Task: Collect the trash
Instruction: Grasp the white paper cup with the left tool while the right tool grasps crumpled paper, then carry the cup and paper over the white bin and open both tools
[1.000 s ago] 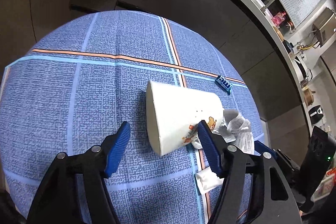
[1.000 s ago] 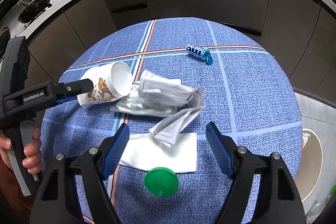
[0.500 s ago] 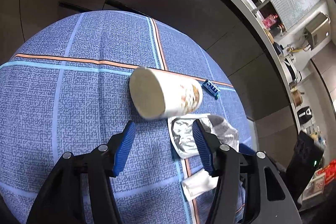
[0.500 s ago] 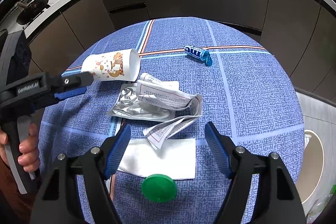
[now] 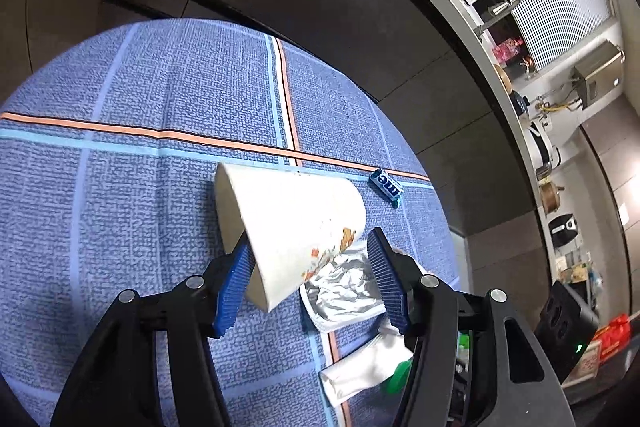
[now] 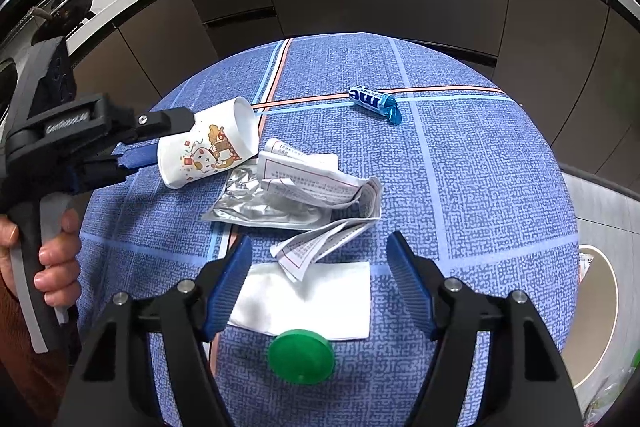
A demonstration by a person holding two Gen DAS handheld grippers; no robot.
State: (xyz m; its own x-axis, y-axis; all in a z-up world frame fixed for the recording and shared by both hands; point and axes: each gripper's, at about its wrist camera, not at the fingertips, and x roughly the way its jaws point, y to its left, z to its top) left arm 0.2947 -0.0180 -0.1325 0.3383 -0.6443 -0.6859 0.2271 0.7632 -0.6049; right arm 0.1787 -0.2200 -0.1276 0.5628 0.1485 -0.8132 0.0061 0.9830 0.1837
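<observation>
A white paper cup (image 5: 296, 227) with a cartoon print sits tilted between the jaws of my left gripper (image 5: 309, 241), which is shut on it. From the right wrist view the cup (image 6: 204, 151) has its mouth turned up and to the right, with the left gripper (image 6: 160, 139) coming in from the left. My right gripper (image 6: 319, 241) is open and its jaws are closing. Its pads press on nothing, and a white napkin (image 6: 320, 303) and the tip of a crumpled printed leaflet (image 6: 316, 179) lie below. A silver foil wrapper (image 6: 256, 207) lies under the leaflet.
A green lid (image 6: 301, 355) rests on the napkin's near edge. A blue candy roll (image 6: 370, 99) lies far back on the round blue-clothed table (image 6: 480, 187). Dark cabinets ring the table. A white-rimmed round container (image 6: 596, 311) stands past the right edge. A hand (image 6: 56, 259) holds the left gripper.
The left gripper moved up to the cup and closed on it. The cup went from lying flat to tilted between the pads. The right jaws narrowed slightly.
</observation>
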